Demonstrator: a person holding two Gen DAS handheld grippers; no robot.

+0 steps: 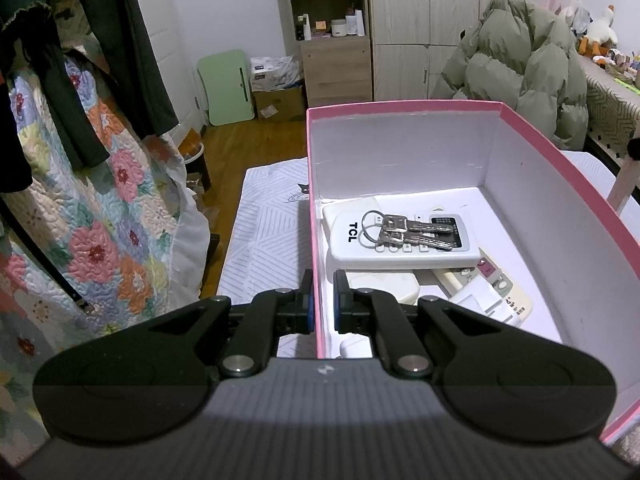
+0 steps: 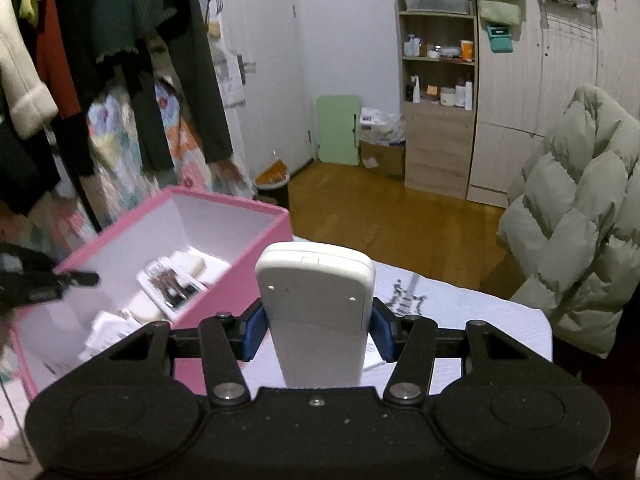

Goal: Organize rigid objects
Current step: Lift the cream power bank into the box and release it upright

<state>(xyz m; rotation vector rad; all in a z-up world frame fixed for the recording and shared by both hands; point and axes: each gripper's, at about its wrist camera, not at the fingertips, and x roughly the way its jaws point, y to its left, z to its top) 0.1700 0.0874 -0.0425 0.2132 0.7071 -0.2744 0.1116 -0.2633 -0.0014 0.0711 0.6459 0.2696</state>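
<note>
A pink box point(image 1: 560, 152) with white inside stands on a white patterned cloth. My left gripper point(image 1: 323, 304) is shut on the box's left wall point(image 1: 316, 240), one finger outside and one inside. In the box lie a white TCL remote point(image 1: 400, 240) with a bunch of keys point(image 1: 404, 230) on it, and other remotes point(image 1: 492, 292). My right gripper point(image 2: 316, 332) is shut on a white remote point(image 2: 316, 304), back side up, held above the cloth to the right of the pink box point(image 2: 240, 280). The left gripper point(image 2: 40, 280) shows blurred at the box's near left.
A white patterned cloth point(image 1: 264, 240) covers the surface. Hanging clothes and a floral quilt point(image 1: 100, 220) are at the left. A green puffer jacket point(image 2: 580, 240) lies at the right. A wooden shelf unit point(image 2: 436, 120), a green board and a cardboard box stand across the wood floor.
</note>
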